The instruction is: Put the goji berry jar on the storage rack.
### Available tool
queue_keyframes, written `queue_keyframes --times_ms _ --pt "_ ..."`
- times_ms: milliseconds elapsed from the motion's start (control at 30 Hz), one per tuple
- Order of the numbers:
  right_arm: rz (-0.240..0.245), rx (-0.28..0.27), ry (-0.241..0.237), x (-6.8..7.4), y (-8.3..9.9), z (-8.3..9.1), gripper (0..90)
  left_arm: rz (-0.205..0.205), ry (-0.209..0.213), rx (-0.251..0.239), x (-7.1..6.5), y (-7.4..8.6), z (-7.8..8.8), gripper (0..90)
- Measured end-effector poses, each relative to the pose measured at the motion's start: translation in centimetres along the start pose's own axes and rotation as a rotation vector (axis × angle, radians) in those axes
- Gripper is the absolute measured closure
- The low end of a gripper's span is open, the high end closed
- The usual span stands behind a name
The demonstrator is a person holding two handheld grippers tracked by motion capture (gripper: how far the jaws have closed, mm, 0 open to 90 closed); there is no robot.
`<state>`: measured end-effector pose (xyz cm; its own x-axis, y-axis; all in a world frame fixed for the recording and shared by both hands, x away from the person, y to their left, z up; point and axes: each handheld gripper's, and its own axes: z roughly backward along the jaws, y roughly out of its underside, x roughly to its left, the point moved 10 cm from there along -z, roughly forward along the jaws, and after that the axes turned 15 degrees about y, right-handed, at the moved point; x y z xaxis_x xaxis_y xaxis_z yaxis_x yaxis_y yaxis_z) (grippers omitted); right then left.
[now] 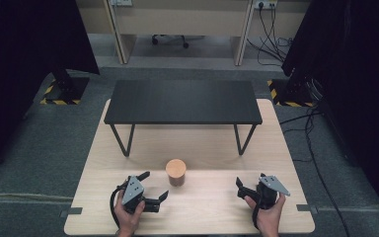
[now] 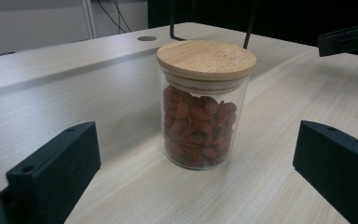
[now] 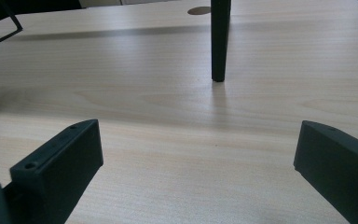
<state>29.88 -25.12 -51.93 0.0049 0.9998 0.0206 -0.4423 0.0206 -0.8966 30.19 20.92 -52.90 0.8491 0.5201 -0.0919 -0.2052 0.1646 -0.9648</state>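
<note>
A pale wooden worktop (image 1: 202, 148) lay seen from above, with grey carpet around it. At the near left edge, a person's left hand (image 1: 127, 216) held the left gripper (image 1: 154, 188), its two black fingers (image 1: 143, 175) spread wide and holding nothing. They pointed toward the middle of the worktop. In the left gripper view, a clear glass jar (image 2: 204, 105) stood upright between and beyond the open fingers (image 2: 56, 172), touching neither. It was filled more than halfway with small reddish-brown pieces and closed with a round wooden lid (image 2: 206, 58). From above, the jar (image 1: 175, 172) sat near the front centre of the worktop, just right of the left gripper and well left of the right one. Behind it, a low black table (image 1: 182, 101) on thin metal legs stood across the far half of the worktop. At the near right, the right hand (image 1: 268, 217) held the right gripper (image 1: 243, 188), its fingers (image 3: 58, 170) also wide apart and empty, over bare wood. One black table leg (image 3: 220, 39) stood ahead of them.
</note>
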Motion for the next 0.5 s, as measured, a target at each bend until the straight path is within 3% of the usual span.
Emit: queue_keyframes --times_ms 500 --pt "-0.015 0.007 -0.015 0.0 -0.1 -0.3 1.2 0.022 0.020 0.027 -0.3 -0.5 -1.3 0.0"
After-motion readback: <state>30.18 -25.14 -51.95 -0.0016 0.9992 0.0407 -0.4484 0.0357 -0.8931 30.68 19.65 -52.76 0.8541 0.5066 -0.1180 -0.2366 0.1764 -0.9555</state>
